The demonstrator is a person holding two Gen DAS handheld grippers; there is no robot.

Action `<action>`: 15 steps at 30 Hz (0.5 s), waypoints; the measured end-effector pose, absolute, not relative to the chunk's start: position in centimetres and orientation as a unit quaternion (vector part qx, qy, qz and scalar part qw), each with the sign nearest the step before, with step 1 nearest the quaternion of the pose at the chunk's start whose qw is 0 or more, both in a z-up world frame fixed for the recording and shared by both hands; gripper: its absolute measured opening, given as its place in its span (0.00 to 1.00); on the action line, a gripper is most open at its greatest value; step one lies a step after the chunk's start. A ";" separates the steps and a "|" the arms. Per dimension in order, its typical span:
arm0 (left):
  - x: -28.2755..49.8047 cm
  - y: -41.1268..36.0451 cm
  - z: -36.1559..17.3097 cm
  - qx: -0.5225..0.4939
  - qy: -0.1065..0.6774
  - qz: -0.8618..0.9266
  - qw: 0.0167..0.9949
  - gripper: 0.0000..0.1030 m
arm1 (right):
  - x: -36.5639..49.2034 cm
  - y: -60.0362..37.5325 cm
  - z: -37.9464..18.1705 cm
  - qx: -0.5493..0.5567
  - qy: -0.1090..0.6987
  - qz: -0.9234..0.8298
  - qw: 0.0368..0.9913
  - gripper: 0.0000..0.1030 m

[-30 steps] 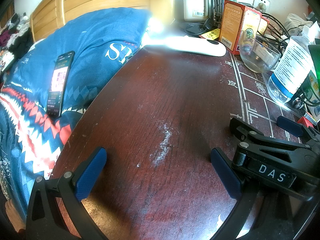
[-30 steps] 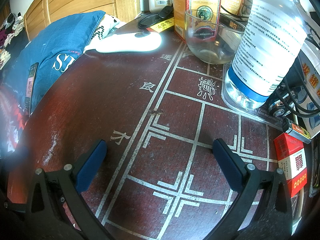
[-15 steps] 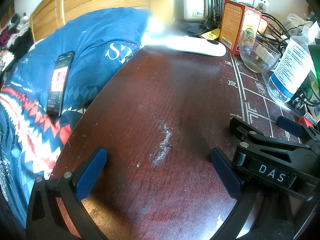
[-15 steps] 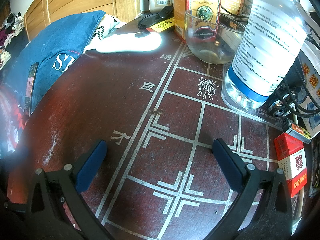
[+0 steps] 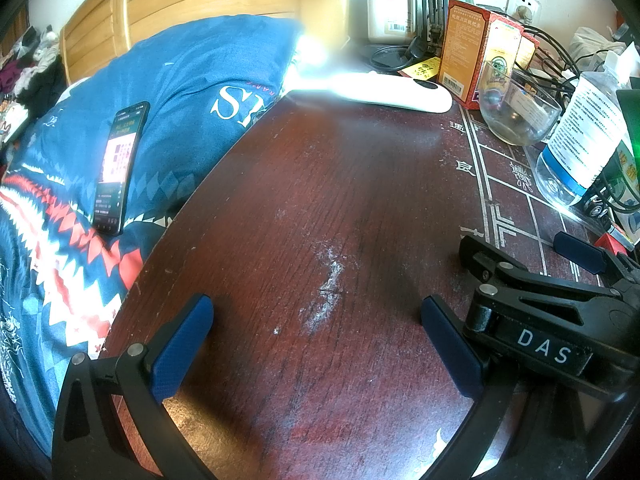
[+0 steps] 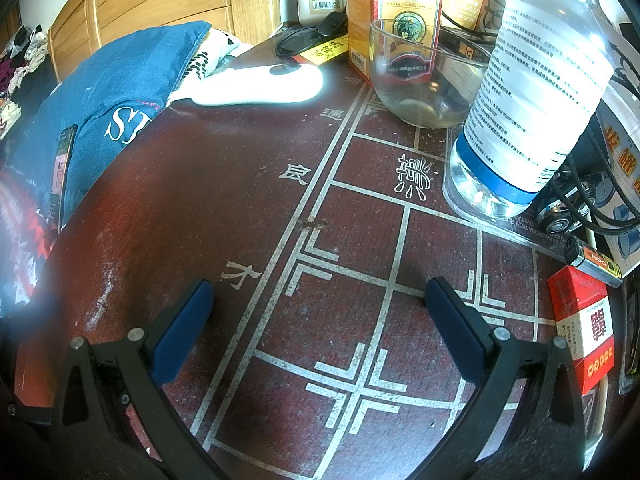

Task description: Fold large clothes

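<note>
Blue fabric with red and white zigzag bands and white letters [image 5: 120,152] covers the bed left of a dark red table [image 5: 320,200]; the same blue fabric [image 6: 120,96] appears at the left of the right wrist view. My left gripper [image 5: 316,312] is open low over the bare tabletop, nothing between its blue pads. My right gripper [image 6: 320,300] is open over the white grid lines painted on the table [image 6: 248,184]. In the left wrist view the right gripper's body marked DAS [image 5: 540,320] sits just to the right. Neither gripper touches the fabric.
A black phone [image 5: 120,164] lies on the fabric. At the table's back and right stand a white oblong device [image 5: 392,90], a glass bowl [image 6: 424,80], a large plastic bottle [image 6: 532,92], red boxes [image 6: 394,4], a red packet [image 6: 584,328], a lighter [image 6: 596,262], cables.
</note>
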State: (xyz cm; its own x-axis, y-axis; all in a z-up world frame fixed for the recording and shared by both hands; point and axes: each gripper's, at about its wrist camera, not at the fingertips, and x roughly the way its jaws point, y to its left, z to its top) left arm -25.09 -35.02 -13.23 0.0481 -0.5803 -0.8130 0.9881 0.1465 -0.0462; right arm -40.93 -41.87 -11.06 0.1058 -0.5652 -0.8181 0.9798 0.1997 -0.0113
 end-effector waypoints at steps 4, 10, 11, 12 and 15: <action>-25.1 -35.0 -13.2 0.283 0.360 -0.589 0.666 1.00 | -40.9 -41.9 -11.1 0.288 0.360 -0.563 0.686 1.00; -25.1 -35.0 -13.2 0.283 0.360 -0.588 0.666 1.00 | -40.9 -41.8 -11.1 0.288 0.360 -0.563 0.686 1.00; -25.1 -35.0 -13.2 0.283 0.360 -0.588 0.666 1.00 | -40.9 -41.9 -11.1 0.287 0.360 -0.563 0.686 1.00; -25.1 -35.0 -13.2 0.283 0.360 -0.588 0.666 1.00 | -41.1 -41.8 -11.0 0.287 0.360 -0.563 0.686 1.00; -25.1 -35.0 -13.2 0.283 0.360 -0.588 0.666 1.00 | -40.9 -41.9 -11.1 0.287 0.360 -0.563 0.686 1.00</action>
